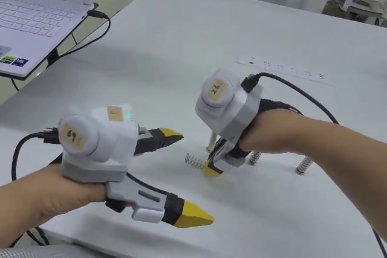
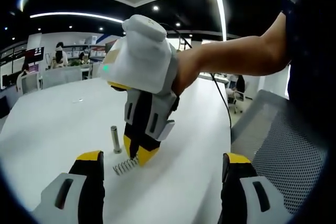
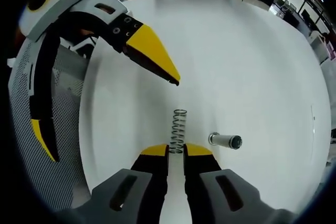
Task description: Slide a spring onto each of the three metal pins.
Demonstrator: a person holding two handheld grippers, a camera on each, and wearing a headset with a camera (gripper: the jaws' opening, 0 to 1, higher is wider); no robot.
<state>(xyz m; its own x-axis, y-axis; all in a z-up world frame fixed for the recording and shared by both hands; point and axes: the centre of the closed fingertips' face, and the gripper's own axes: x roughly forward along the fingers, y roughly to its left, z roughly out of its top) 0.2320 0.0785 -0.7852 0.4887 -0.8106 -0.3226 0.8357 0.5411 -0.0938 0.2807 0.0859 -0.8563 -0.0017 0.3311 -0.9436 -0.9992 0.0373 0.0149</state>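
A: Right tool (image 3: 177, 151)?
B: Jaws pinched on one end of the spring (image 3: 178, 124). The rest of the coil sticks out ahead of the tips, low over the desk (image 1: 181, 40), toward its near edge.

A: Left tool (image 1: 184, 173)?
B: Jaws spread wide, nothing between them. It sits just left of the spring.

A: Target?
B: A bare pin (image 3: 226, 141), upright, just beside the right tool and apart from the spring. Further right along the near edge stand a second spring (image 1: 254, 158) and a third spring (image 1: 304, 165), both tilted. They look to be on pins already, but I cannot see the pins inside them.

A: How to do this step well?
B: My read: lift the coil, bring its free end over the pin top, line the bore up with the pin, then lower slowly. The hold is at the very end, so the coil may droop. The left tool could steady the free end. Let go only once several turns are round the pin.

A: The spring itself?
B: Thin bright wire with open turns, slender and straight. Probably soft, so a hard pinch could kink it.
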